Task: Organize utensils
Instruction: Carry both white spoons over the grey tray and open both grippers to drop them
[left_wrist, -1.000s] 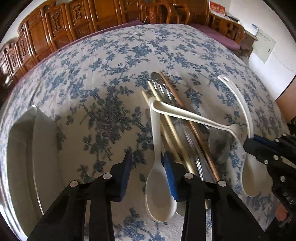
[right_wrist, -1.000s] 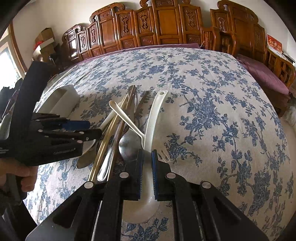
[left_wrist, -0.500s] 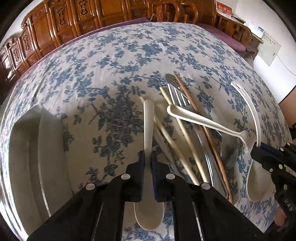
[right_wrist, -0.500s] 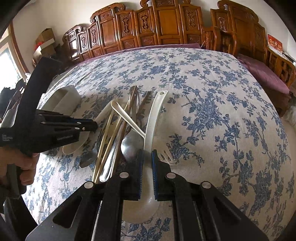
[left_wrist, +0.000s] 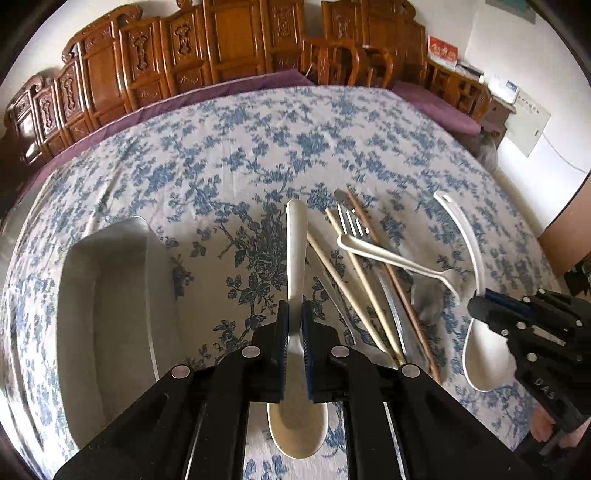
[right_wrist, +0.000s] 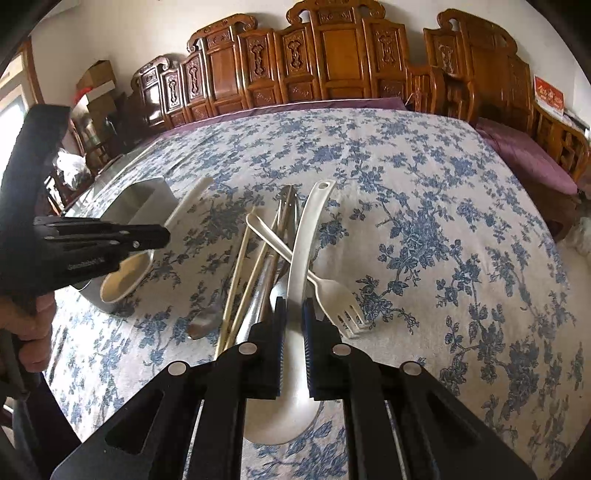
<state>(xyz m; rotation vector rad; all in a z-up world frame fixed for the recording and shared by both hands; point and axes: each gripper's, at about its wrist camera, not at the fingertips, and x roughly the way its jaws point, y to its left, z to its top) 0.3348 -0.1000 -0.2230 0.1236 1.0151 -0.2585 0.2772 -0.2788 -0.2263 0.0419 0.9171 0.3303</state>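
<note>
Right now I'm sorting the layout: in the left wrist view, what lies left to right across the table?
Metal rectangular tray → white plastic spoon gripped in the left gripper → pale wooden chopsticks → long-handled white ladle → right gripper.

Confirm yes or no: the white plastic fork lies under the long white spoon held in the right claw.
No, the white plastic fork crosses over the long white spoon.
</note>
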